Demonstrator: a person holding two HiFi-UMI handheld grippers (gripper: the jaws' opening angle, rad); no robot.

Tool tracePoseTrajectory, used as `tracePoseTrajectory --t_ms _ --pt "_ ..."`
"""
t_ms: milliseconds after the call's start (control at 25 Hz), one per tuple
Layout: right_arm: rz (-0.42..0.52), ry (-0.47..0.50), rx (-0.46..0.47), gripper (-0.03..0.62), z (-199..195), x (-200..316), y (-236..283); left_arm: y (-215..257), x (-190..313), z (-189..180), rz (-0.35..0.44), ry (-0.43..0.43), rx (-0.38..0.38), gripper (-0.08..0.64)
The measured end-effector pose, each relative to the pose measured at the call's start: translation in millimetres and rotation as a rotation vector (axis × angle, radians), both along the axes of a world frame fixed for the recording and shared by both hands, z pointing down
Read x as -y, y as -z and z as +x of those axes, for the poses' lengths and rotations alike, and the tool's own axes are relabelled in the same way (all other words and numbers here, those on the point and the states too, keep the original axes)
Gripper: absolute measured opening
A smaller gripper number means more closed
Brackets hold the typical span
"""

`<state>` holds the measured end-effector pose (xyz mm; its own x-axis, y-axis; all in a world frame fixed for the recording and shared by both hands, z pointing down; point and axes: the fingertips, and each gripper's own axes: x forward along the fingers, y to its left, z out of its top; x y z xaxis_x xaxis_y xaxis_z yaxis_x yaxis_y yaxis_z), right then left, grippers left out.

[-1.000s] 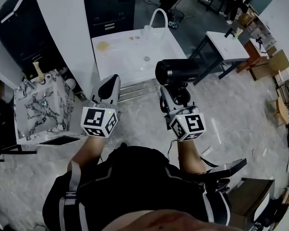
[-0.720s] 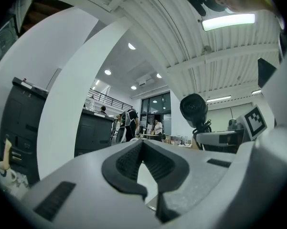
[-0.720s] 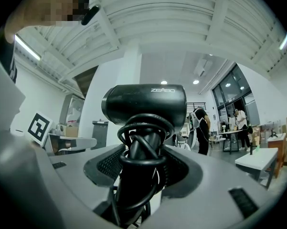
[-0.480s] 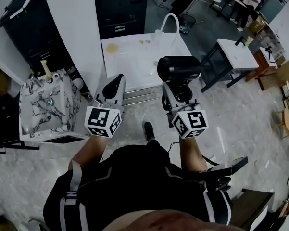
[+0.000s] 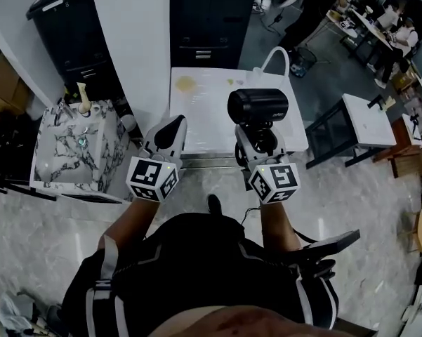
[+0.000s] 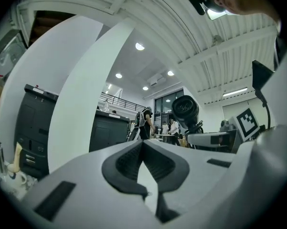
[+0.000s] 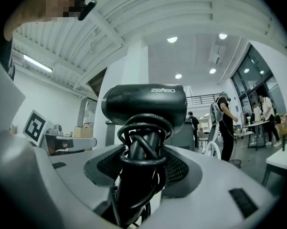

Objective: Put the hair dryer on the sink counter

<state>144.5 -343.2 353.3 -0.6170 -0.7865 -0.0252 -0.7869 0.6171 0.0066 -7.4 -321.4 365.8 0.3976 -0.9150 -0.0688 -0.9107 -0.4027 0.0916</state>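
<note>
Dryer pos: hair dryer (image 5: 258,106) held upright, barrel up; in head view it sits over near-right part of sink counter (image 5: 196,97), not set down.
R claw: right claw (image 7: 144,171) clamped on handle, over wound cord (image 7: 144,128).
L claw: left claw (image 6: 143,149) tips together, nothing between.
Handling: rigid, smooth plastic shell; prob. top-heavy; cord loops may shift.
Grip pt: handle, at cord wraps; avoid barrel.
Markings: barrel print reads approx. "ZEASO".
</note>
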Motion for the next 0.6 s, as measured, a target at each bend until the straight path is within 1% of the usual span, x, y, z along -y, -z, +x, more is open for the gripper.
tracePoseTrajectory --t_ms 120,240,440,600 --pt "-0.012 0.042 -0.007 0.241 -2 28 -4 -5 20 -2 -0.026 0.053 0.019 0.002" --pt "-0.027 0.079 -0.01 0.241 -4 51 -10 -9 38 -5 -0.04 0.106 0.022 0.002" --pt "-0.058 0.131 -0.021 0.241 -6 86 -23 -12 57 3 -0.041 0.142 0.023 0.002" --pt "-0.08 0.183 -0.039 0.241 -11 112 -36 -21 71 9 -0.058 0.179 0.036 0.002"
